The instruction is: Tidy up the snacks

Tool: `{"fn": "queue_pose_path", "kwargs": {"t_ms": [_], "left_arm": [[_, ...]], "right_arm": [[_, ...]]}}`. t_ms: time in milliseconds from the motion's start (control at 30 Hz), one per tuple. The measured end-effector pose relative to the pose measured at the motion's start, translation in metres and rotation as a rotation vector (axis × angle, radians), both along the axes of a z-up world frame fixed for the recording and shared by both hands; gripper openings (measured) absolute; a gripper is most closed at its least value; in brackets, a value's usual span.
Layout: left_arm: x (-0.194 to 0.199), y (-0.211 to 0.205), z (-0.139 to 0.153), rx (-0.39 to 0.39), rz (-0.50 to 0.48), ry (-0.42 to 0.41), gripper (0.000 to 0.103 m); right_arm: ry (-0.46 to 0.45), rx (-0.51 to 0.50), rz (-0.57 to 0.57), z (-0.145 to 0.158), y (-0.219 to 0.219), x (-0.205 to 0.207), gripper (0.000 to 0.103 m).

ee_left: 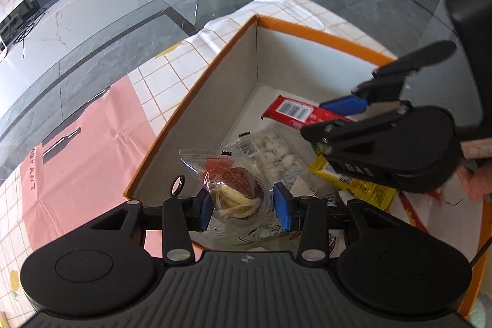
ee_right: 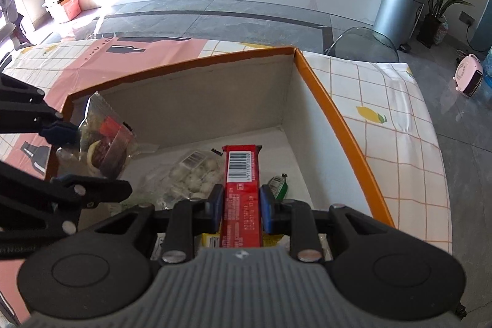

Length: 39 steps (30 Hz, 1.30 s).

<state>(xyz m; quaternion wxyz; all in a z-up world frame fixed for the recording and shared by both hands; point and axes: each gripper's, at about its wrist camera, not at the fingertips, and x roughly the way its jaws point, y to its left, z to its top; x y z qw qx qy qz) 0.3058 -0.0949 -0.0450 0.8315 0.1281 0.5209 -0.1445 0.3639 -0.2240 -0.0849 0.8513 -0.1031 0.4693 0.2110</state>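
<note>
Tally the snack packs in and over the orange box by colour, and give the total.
Red: 1, the red bar in the right gripper.
Clear: 2, the cake pack in the left gripper and the bag of white pieces.
Yellow: 1, the yellow pack.
Green: 1, the green packet.
Total: 5 clearly visible in the orange box.

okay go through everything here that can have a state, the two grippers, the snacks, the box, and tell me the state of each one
left gripper: shut on the clear snack packet, held over the box.
right gripper: shut on the red bar, held lengthwise along its fingers.
orange box: open, no lid on it, snacks inside.
bag of white candies: lying on the box floor, not gripped.
yellow packet: lying in the box, partly hidden by the right gripper.
</note>
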Motion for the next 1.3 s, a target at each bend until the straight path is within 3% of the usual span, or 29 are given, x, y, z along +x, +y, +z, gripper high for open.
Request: {"fn": "queue_pose_path", "kwargs": {"t_ms": [167, 267, 400, 467, 700, 833, 967, 1067, 1133, 1200, 1300], "left_arm": [[0.008, 0.001, -0.009, -0.007, 0.023, 0.036, 0.047], [0.006, 0.002, -0.008, -0.001, 0.019, 0.019, 0.054], [0.002, 0.004, -0.001, -0.005, 0.012, 0.001, 0.064], [0.0, 0.006, 0.005, -0.014, 0.015, -0.012, 0.07], [-0.021, 0.012, 0.038, -0.049, 0.029, -0.066, 0.07], [-0.044, 0.018, 0.067, -0.084, 0.039, -0.127, 0.07], [-0.074, 0.029, 0.097, -0.134, 0.065, -0.201, 0.07], [-0.097, 0.035, 0.118, -0.166, 0.078, -0.253, 0.07], [-0.112, 0.039, 0.129, -0.181, 0.083, -0.291, 0.07], [-0.129, 0.041, 0.141, -0.199, 0.089, -0.345, 0.07], [-0.156, 0.042, 0.153, -0.174, 0.087, -0.436, 0.07]], "right_arm": [[0.022, -0.019, -0.016, -0.011, 0.005, 0.01, 0.022], [0.022, -0.02, -0.028, -0.01, 0.006, 0.01, 0.023], [0.013, -0.014, -0.054, -0.001, 0.003, 0.005, 0.038], [0.015, -0.009, -0.071, 0.005, 0.0, 0.001, 0.04], [0.017, 0.002, -0.121, 0.038, -0.006, -0.021, 0.049], [0.008, 0.036, -0.159, 0.068, -0.015, -0.042, 0.062], [-0.019, 0.094, -0.182, 0.1, -0.021, -0.071, 0.065], [-0.08, 0.132, -0.199, 0.125, -0.023, -0.1, 0.068], [-0.129, 0.161, -0.2, 0.141, -0.023, -0.122, 0.078], [-0.183, 0.186, -0.203, 0.155, -0.021, -0.146, 0.082], [-0.257, 0.217, -0.208, 0.169, -0.02, -0.181, 0.087]]}}
